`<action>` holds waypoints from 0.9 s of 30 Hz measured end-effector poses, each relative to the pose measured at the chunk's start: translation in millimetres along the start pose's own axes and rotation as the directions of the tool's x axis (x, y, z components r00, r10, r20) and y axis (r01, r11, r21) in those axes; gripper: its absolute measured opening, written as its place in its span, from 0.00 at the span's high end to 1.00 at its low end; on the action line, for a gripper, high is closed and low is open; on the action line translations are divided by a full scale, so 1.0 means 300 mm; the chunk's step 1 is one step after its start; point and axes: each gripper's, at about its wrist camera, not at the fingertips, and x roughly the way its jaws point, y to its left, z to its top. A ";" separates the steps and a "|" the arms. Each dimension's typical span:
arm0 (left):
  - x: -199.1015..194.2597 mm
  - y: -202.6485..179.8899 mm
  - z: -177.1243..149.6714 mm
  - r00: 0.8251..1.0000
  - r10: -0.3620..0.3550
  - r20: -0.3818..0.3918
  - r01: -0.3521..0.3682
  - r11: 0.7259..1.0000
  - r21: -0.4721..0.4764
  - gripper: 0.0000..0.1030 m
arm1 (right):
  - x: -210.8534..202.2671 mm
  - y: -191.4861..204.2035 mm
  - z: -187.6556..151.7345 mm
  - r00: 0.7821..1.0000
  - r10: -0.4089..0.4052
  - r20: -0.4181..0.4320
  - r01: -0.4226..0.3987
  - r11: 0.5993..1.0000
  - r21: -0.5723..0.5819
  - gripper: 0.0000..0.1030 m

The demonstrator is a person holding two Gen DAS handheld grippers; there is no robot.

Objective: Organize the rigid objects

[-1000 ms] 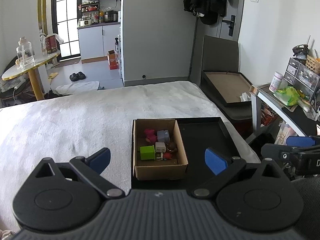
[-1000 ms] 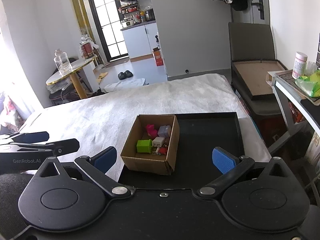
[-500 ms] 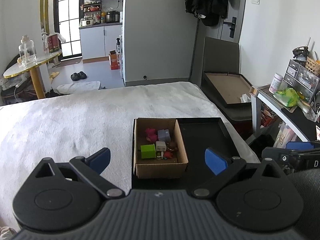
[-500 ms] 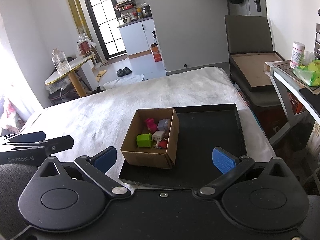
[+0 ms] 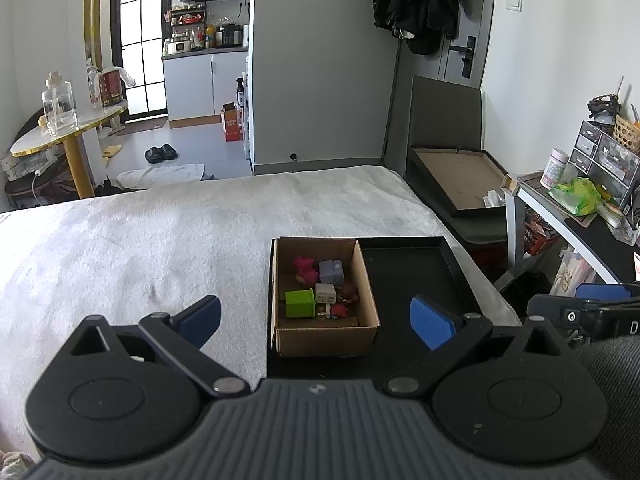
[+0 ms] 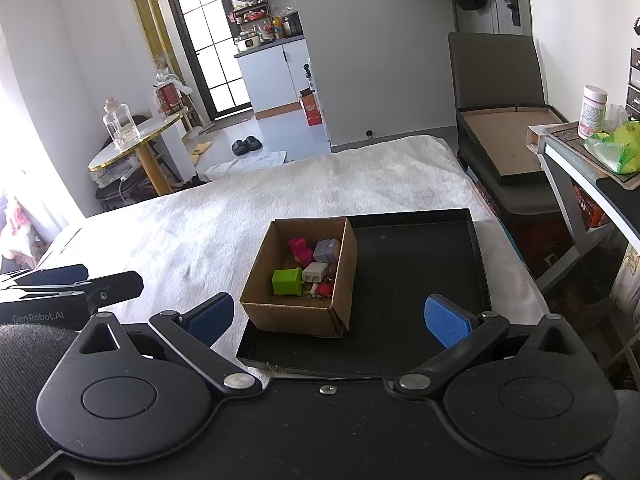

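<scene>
Nearest the cameras, the left gripper and the right gripper both hang with their blue-padded fingers spread wide and nothing between them, each short of the black tray that lies on the white bed. In the tray's left part sits an open cardboard box holding a green block, a white plug, a grey cube, a pink toy and small red pieces jumbled close together. Farther off, a round table with a glass bottle stands at the far left, and a dark chair at the far right.
</scene>
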 end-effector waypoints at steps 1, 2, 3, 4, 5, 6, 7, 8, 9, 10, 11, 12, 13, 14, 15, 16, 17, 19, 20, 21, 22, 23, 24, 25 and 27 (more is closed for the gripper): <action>0.000 0.000 0.000 1.000 0.000 -0.001 0.000 1.000 0.000 0.03 | 0.000 -0.001 0.001 1.000 -0.002 0.001 0.002 1.000 -0.002 0.00; 0.000 -0.002 0.000 1.000 0.000 -0.001 0.000 1.000 0.000 0.03 | -0.001 0.000 0.000 1.000 -0.004 0.003 0.004 1.000 -0.004 0.00; 0.000 -0.001 0.001 1.000 0.000 -0.001 0.000 1.000 -0.001 0.03 | -0.002 0.000 -0.001 1.000 -0.005 0.004 0.005 1.000 -0.005 0.00; 0.000 -0.001 0.001 1.000 0.000 0.000 0.000 1.000 -0.001 0.03 | -0.003 0.002 -0.003 1.000 -0.006 0.004 0.006 1.000 -0.006 0.00; 0.000 -0.002 0.001 1.000 0.000 0.001 0.000 1.000 0.001 0.03 | -0.003 0.002 -0.003 1.000 -0.007 0.005 0.007 1.000 -0.006 0.00; 0.000 -0.002 0.001 1.000 0.000 0.001 0.000 1.000 0.001 0.03 | -0.003 0.002 -0.003 1.000 -0.006 0.005 0.006 1.000 -0.006 0.00; 0.001 -0.002 0.002 1.000 0.001 0.001 -0.001 1.000 0.001 0.03 | -0.003 0.002 -0.003 1.000 -0.006 0.004 0.006 1.000 -0.005 0.00; 0.001 -0.001 0.002 1.000 0.000 0.001 0.000 1.000 -0.001 0.03 | -0.003 0.003 -0.003 1.000 -0.006 0.004 0.006 1.000 -0.006 0.00; 0.001 -0.002 0.001 1.000 -0.001 -0.001 0.001 1.000 -0.001 0.03 | -0.003 0.003 -0.002 1.000 -0.006 0.005 0.006 1.000 -0.007 0.00; 0.001 -0.002 0.002 1.000 -0.002 -0.002 0.002 1.000 -0.003 0.03 | -0.003 0.003 -0.003 1.000 -0.006 0.004 0.006 1.000 -0.006 0.00; 0.000 -0.001 0.001 1.000 -0.002 -0.003 0.002 1.000 -0.004 0.03 | -0.003 0.003 -0.003 1.000 -0.007 0.004 0.007 1.000 -0.006 0.00; 0.000 -0.001 0.001 1.000 -0.002 -0.003 0.002 1.000 -0.005 0.03 | -0.003 0.003 -0.002 1.000 -0.008 0.005 0.008 1.000 -0.006 0.00; 0.000 0.000 0.001 1.000 -0.002 -0.003 0.002 1.000 -0.004 0.03 | -0.003 0.003 -0.003 1.000 -0.008 0.005 0.008 1.000 -0.006 0.00; 0.000 0.000 0.001 1.000 -0.002 -0.003 0.002 1.000 -0.004 0.03 | -0.003 0.005 -0.004 1.000 -0.009 0.004 0.009 1.000 -0.005 0.00; 0.001 0.000 0.001 1.000 -0.003 -0.003 0.003 1.000 -0.004 0.03 | -0.002 0.006 -0.004 1.000 -0.010 0.004 0.010 1.000 -0.004 0.00; 0.001 0.000 0.001 1.000 -0.003 -0.004 0.003 1.000 -0.005 0.03 | -0.002 0.008 -0.004 1.000 -0.009 0.005 0.009 1.000 -0.005 0.00; 0.000 0.001 0.000 1.000 -0.004 -0.005 0.004 1.000 -0.005 0.03 | -0.002 0.008 -0.004 1.000 -0.009 0.005 0.009 1.000 -0.005 0.00; 0.000 0.002 -0.001 1.000 -0.004 -0.005 0.004 1.000 -0.006 0.03 | -0.002 0.008 -0.004 1.000 -0.009 0.005 0.009 1.000 -0.006 0.00; 0.000 0.002 -0.001 1.000 -0.003 -0.005 0.003 1.000 -0.006 0.03 | -0.002 0.008 -0.004 1.000 -0.009 0.005 0.009 1.000 -0.005 0.00; 0.000 0.002 -0.001 1.000 -0.003 -0.004 0.003 1.000 -0.005 0.03 | -0.002 0.008 -0.004 1.000 -0.010 0.005 0.010 1.000 -0.006 0.00; 0.000 0.002 -0.001 1.000 -0.003 -0.004 0.003 1.000 -0.005 0.03 | -0.002 0.008 -0.004 1.000 -0.010 0.006 0.010 1.000 -0.006 0.00; 0.001 0.002 -0.001 1.000 -0.003 -0.005 0.003 1.000 -0.005 0.03 | -0.002 0.008 -0.004 1.000 -0.010 0.005 0.010 1.000 -0.006 0.00; 0.001 0.002 -0.001 1.000 -0.003 -0.005 0.003 1.000 -0.005 0.03 | -0.002 0.008 -0.004 1.000 -0.009 0.005 0.009 1.000 -0.005 0.00; 0.001 0.002 -0.001 1.000 -0.002 -0.006 0.002 1.000 -0.004 0.03 | -0.002 0.008 -0.005 1.000 -0.009 0.005 0.009 1.000 -0.005 0.00; 0.002 0.004 -0.002 1.000 -0.004 -0.007 0.004 1.000 -0.006 0.03 | -0.002 0.008 -0.004 1.000 -0.009 0.005 0.009 1.000 -0.005 0.00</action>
